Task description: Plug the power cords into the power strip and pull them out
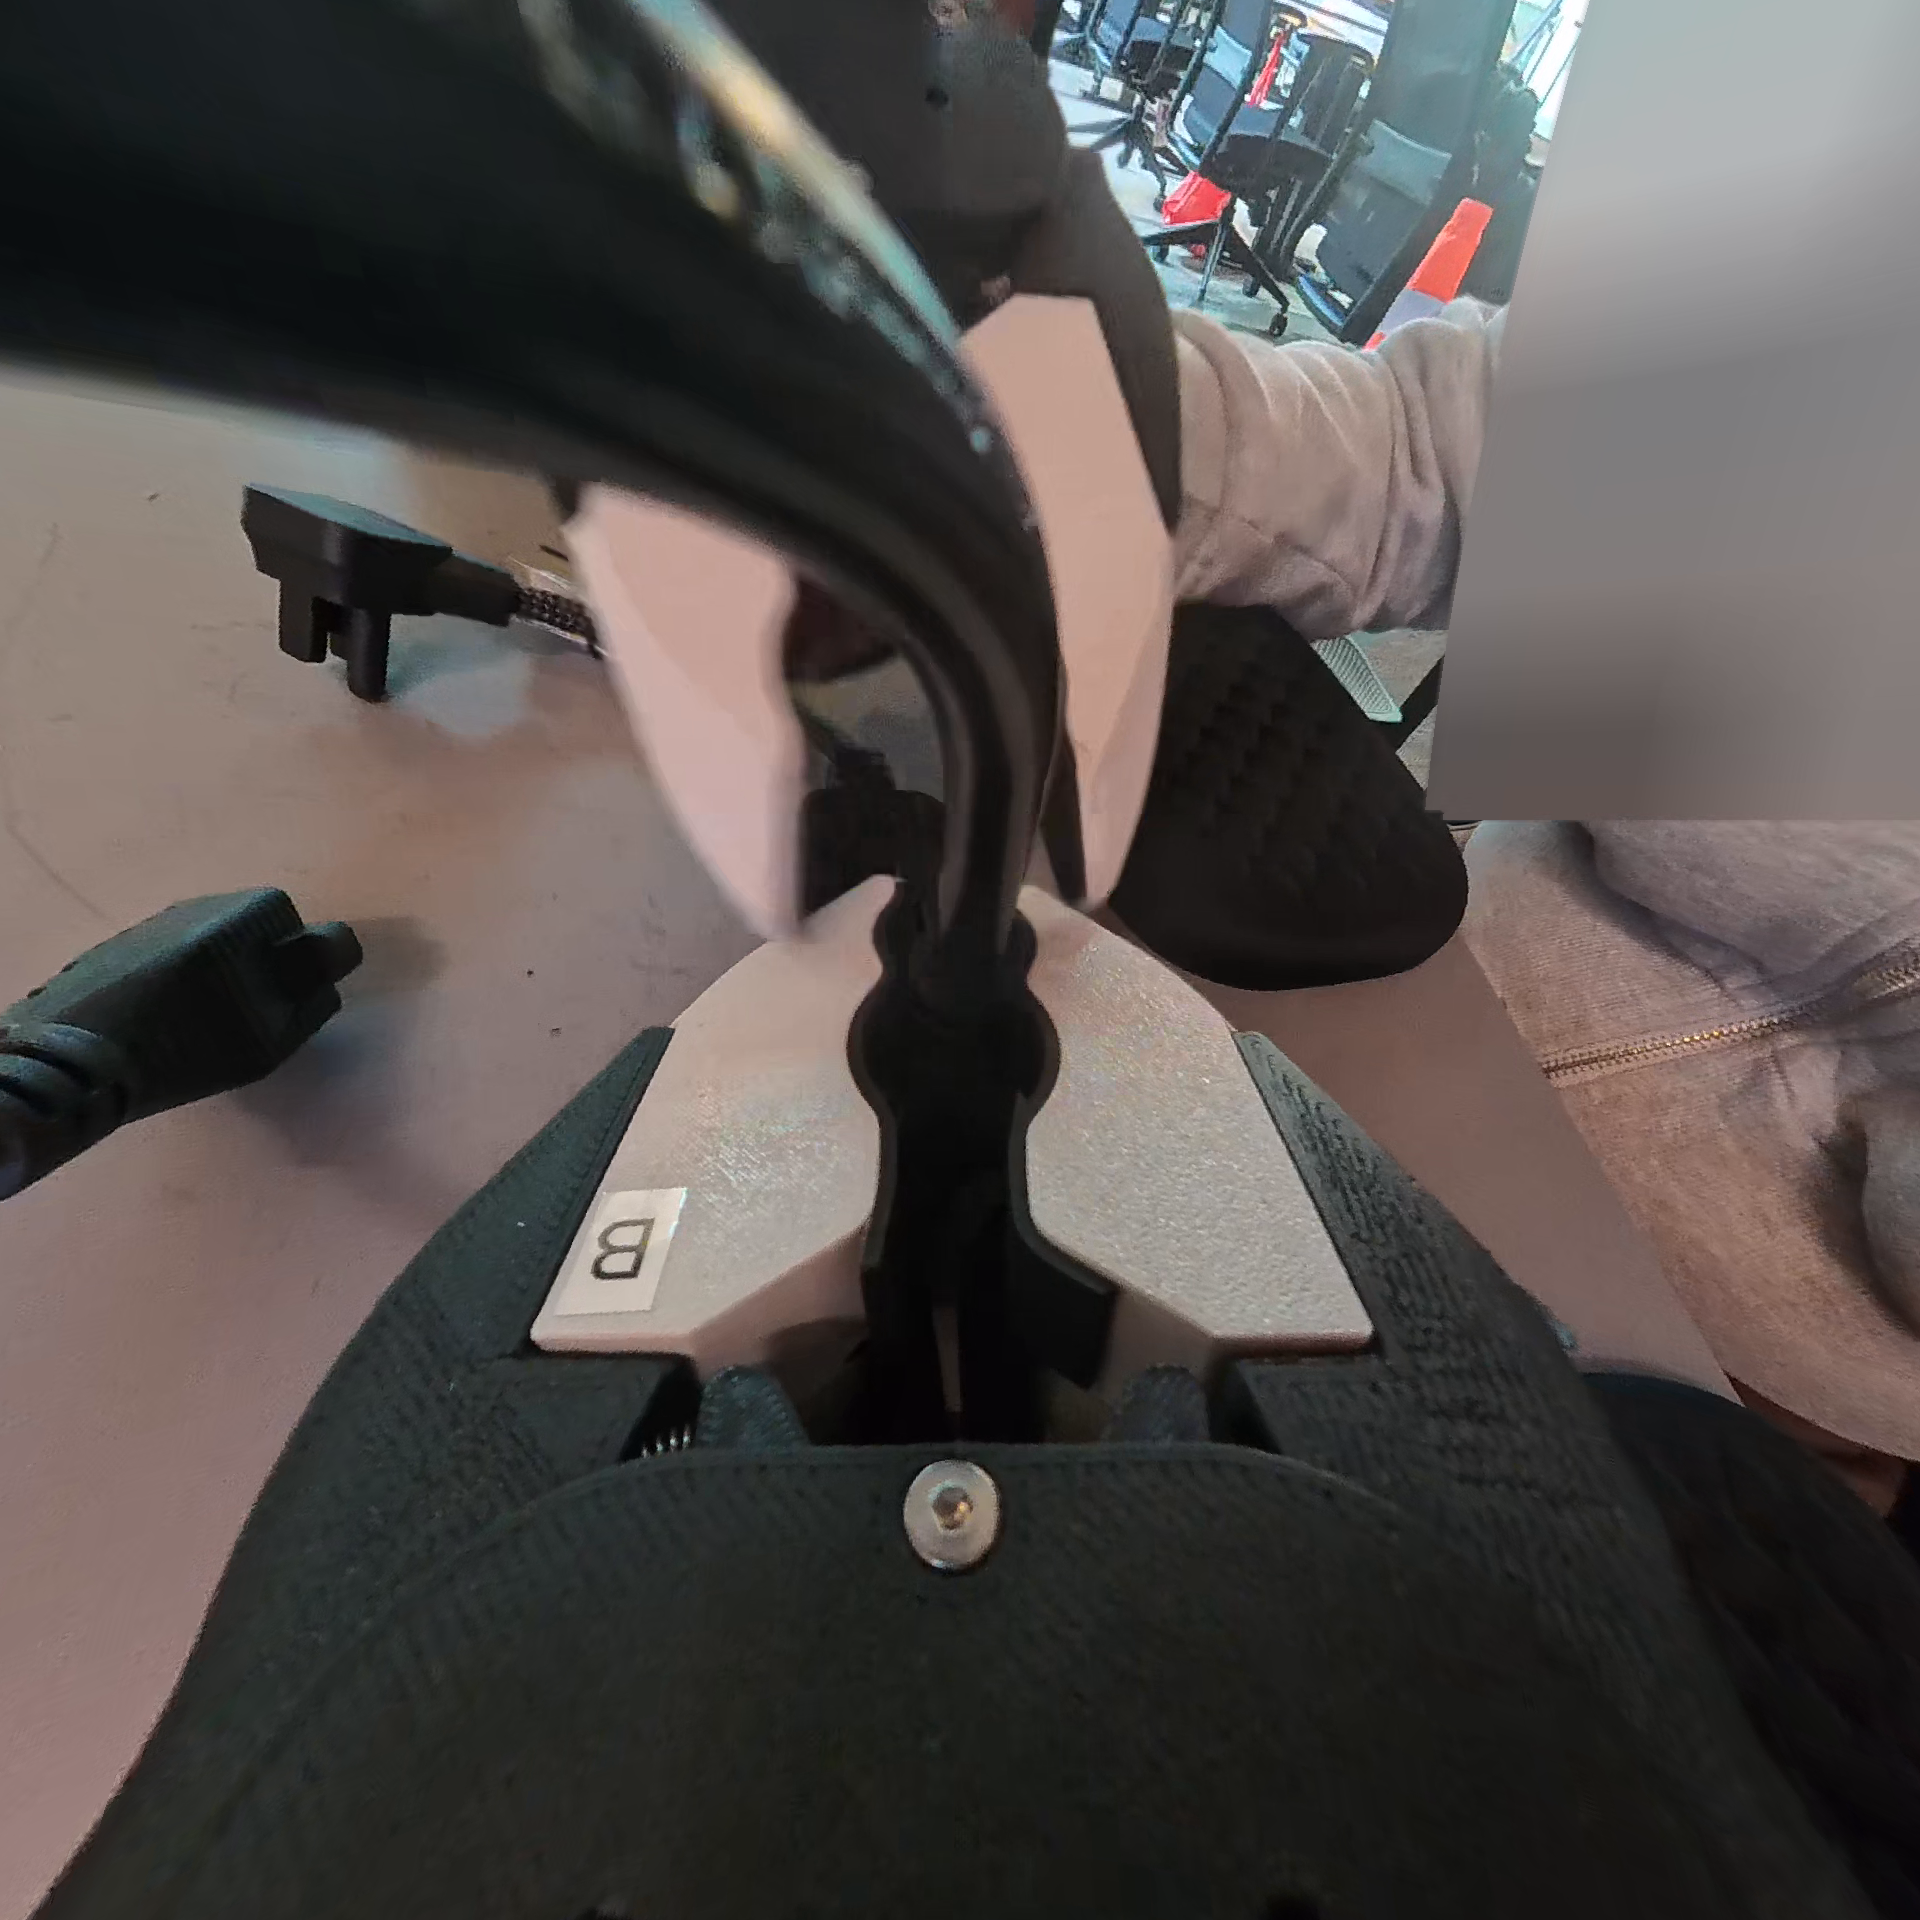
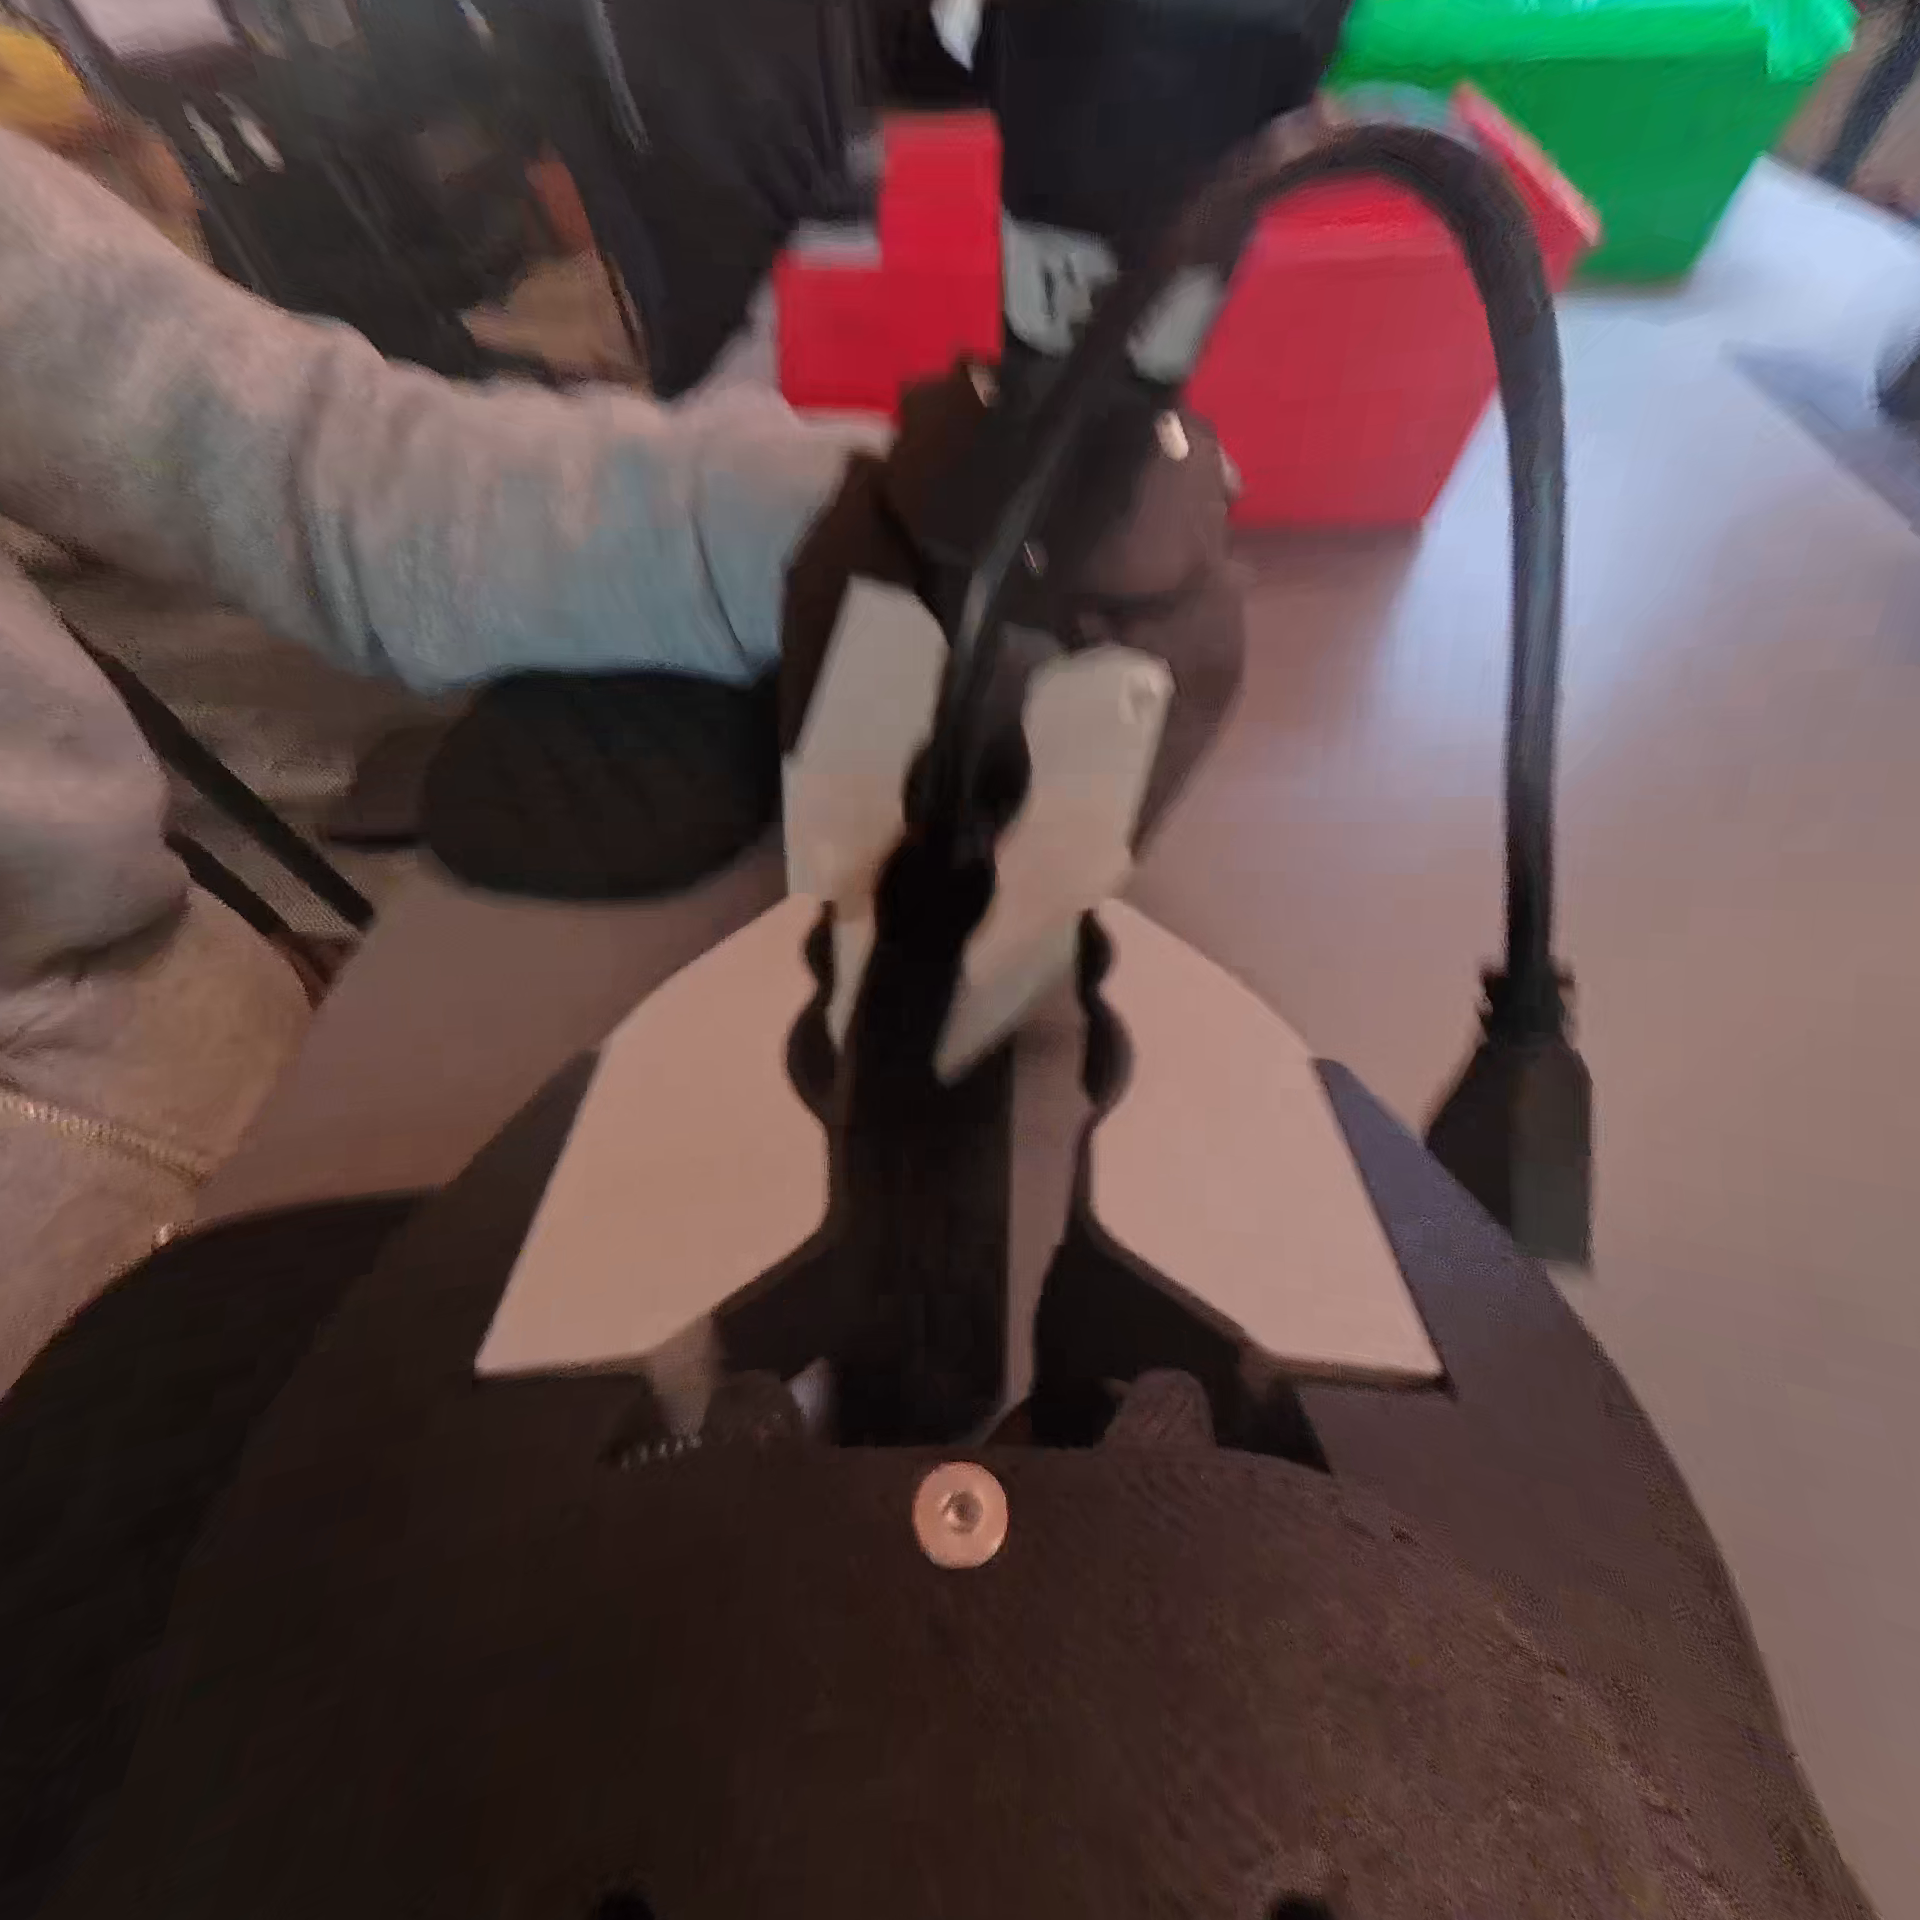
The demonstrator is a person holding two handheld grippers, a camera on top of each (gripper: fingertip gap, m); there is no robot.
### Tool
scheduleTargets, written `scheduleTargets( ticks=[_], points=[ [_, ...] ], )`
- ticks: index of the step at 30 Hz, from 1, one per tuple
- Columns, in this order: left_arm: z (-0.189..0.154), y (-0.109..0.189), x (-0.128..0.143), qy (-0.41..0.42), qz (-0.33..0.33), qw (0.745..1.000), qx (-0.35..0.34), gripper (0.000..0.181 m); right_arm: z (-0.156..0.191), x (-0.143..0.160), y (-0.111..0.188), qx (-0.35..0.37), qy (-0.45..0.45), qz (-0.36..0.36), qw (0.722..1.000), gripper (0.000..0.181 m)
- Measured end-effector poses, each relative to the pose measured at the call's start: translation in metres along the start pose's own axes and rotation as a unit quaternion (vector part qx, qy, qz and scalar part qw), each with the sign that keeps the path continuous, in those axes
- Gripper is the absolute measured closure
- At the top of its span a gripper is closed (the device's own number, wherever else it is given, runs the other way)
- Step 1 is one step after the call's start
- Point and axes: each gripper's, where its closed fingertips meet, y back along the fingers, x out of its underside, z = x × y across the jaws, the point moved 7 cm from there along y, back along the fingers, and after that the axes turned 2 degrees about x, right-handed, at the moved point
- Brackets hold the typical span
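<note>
- Pale tabletop [image 1: 260, 831]: black angled plug [image 1: 332, 566] lies loose, well off your left gripper [image 1: 951, 914], forward-left.
- Black braided power cord [image 2: 1538, 582] arches up, end connector [image 2: 1522, 1153] dangling beside your right gripper [image 2: 956, 935].
- Both grippers meet nose to nose, clenched on that cord, its axis along the fingers.
- Power strip: not visible.

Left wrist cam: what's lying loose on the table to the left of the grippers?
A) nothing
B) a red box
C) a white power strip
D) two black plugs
D: in the left wrist view a black angled plug lies farther back on the table, and a second black plug lies nearer, at the left edge; neither is held by a gripper.
</note>
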Motion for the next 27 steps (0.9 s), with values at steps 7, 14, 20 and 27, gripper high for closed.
scheduleTargets(
  ticks=[7,14,20,27],
  points=[
    [0.000,0.003,0.001,-0.007,-0.003,1.000,-0.010,0.165,0.001,0.051,0.009,-0.027,0.000,0.189,0.982,0.127],
    [0.002,0.009,0.004,-0.006,-0.017,1.000,-0.002,0.165,0.002,0.052,0.000,-0.038,-0.029,0.174,0.984,0.137],
    [0.002,0.006,0.002,-0.014,-0.007,0.999,-0.029,0.165,0.001,0.051,-0.001,-0.032,-0.025,0.178,0.983,0.137],
    [0.004,0.013,0.004,0.002,-0.014,1.000,-0.019,0.165,0.000,0.049,-0.005,-0.024,-0.028,0.176,0.984,0.137]
  ],
)
